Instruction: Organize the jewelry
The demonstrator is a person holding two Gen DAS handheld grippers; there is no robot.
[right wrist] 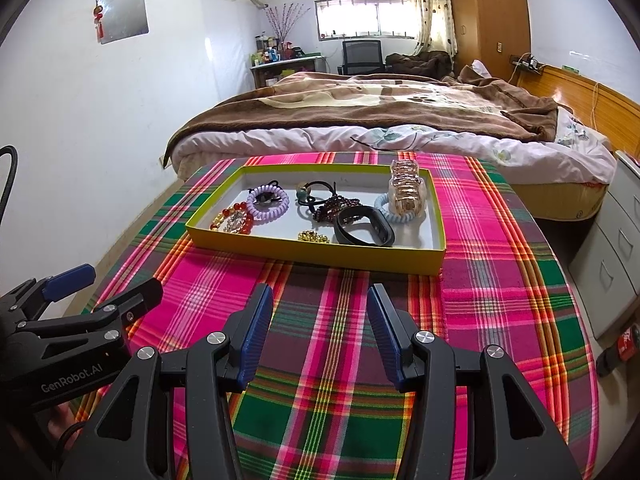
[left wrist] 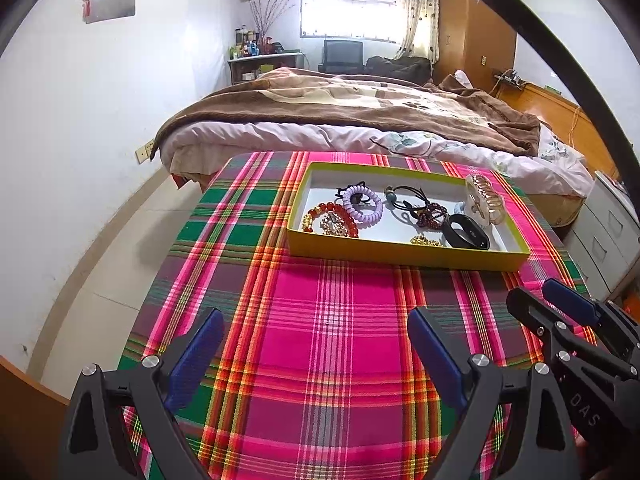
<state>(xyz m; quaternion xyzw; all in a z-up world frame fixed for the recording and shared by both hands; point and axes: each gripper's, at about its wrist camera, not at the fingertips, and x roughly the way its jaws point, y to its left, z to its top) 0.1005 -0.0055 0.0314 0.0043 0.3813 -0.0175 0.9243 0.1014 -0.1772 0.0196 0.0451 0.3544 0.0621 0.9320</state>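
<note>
From the left wrist, the left gripper (left wrist: 316, 336) hovers over the plaid surface (left wrist: 344, 320) with its jaws wide and nothing between them. The yellow tray (left wrist: 400, 254) lies ahead and slightly to the right, its long side running across the view. It holds a purple hair tie (left wrist: 362, 204), a red bead bracelet (left wrist: 334, 216), a black wristband (left wrist: 466, 232) and a gold hair clip (left wrist: 486, 200).

From the right wrist, the right gripper (right wrist: 320, 320) is open to a narrower gap, also empty. The tray sits straight ahead, and the wristband lies nearest this gripper, so the right hand seems better placed to reach it.
</note>
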